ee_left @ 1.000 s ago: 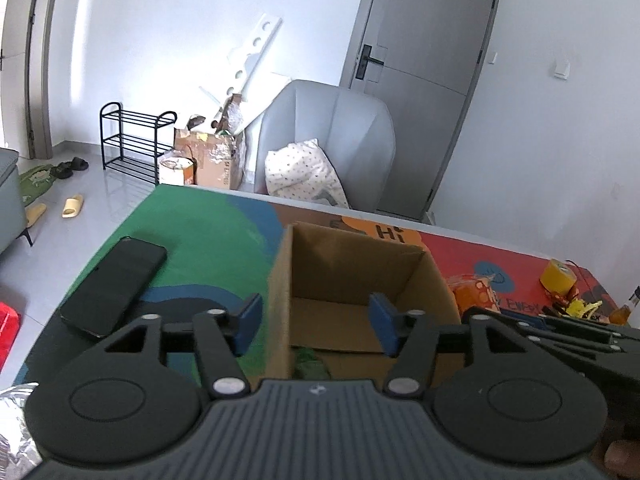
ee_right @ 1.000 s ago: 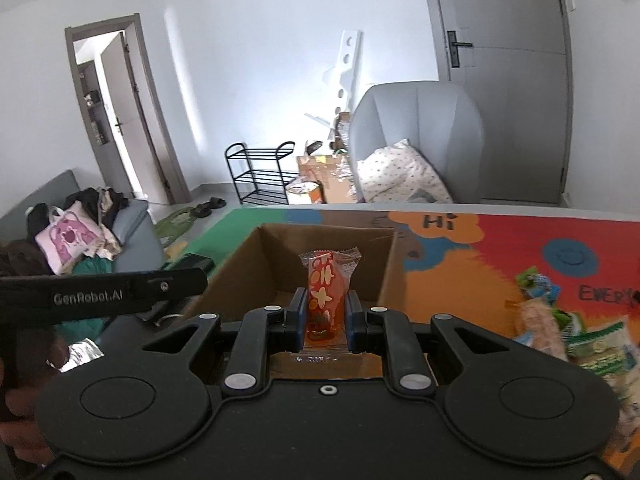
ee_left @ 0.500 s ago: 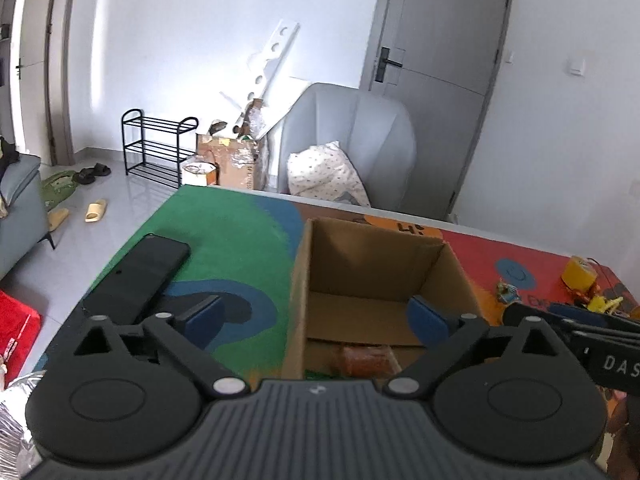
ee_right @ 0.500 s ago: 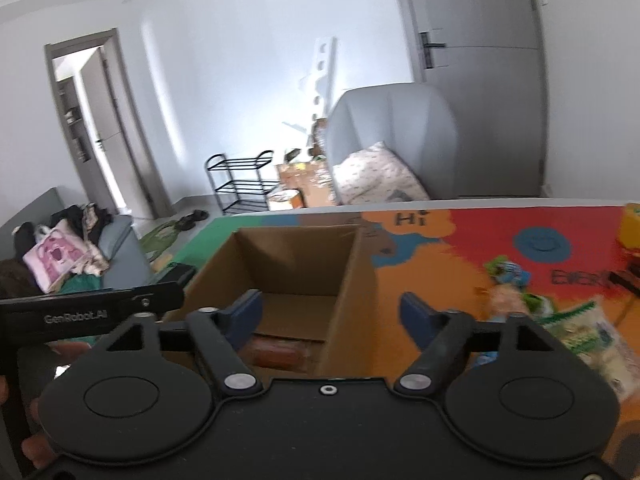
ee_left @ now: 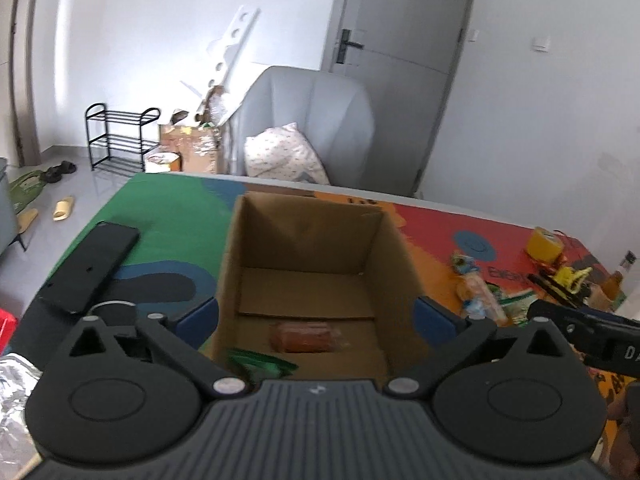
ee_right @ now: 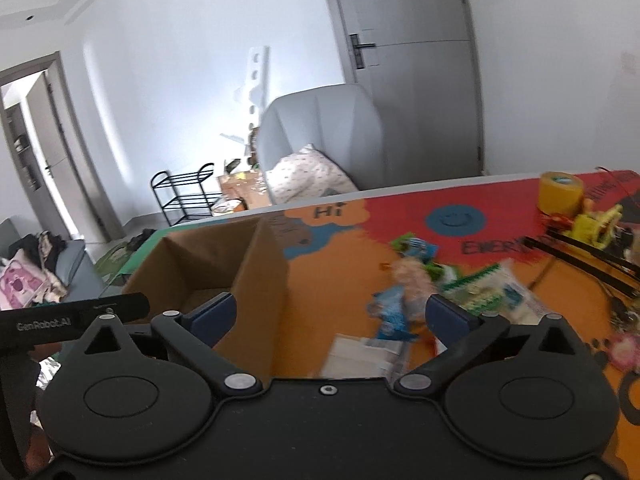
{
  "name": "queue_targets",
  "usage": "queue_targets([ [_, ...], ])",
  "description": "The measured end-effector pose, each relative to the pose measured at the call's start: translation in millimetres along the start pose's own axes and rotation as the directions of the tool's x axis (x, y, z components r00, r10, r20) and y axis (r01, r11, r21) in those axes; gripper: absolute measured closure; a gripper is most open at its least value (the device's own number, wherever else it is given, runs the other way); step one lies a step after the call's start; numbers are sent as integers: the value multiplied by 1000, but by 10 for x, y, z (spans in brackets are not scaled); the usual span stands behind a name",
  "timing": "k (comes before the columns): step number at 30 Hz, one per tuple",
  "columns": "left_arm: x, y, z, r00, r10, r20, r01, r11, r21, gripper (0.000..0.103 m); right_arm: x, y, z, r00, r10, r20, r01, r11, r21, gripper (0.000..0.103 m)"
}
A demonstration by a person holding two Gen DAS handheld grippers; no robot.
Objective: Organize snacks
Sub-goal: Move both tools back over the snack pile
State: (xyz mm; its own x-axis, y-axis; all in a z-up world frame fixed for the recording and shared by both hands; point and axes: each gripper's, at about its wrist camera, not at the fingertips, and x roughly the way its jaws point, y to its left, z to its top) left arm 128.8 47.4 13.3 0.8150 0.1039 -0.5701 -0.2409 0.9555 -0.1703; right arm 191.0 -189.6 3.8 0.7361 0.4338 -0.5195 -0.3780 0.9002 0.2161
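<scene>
The left gripper [ee_left: 316, 314] is opening wide around the brown cardboard box [ee_left: 312, 240]; the right gripper [ee_right: 328, 312] is opening empty before blurred snack packets [ee_right: 476, 292] at centre right.

Residential living room: grey armchair [ee_left: 316, 120] with cushion [ee_left: 286, 156], shoe rack [ee_left: 120, 138], slippers [ee_left: 64, 208], interior door [ee_left: 396, 64].

Blurred heap of assorted plastic snack packets [ee_right: 436, 292], right of open brown cardboard box [ee_right: 260, 264]: labels unreadable; green packet [ee_left: 260, 364] inside box partly hidden.
</scene>
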Motion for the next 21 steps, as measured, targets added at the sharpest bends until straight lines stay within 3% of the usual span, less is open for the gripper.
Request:
queue_targets([
  [8, -13, -286, -59, 996, -76, 35, 76, 997, 23, 0, -151, -291, -65, 999, -34, 7, 34, 999, 35, 0],
  [21, 86, -709, -123, 985, -170, -34, 172, 984, 49, 0, -306, -786, -125, 996, -84, 16, 82, 993, 83, 0],
])
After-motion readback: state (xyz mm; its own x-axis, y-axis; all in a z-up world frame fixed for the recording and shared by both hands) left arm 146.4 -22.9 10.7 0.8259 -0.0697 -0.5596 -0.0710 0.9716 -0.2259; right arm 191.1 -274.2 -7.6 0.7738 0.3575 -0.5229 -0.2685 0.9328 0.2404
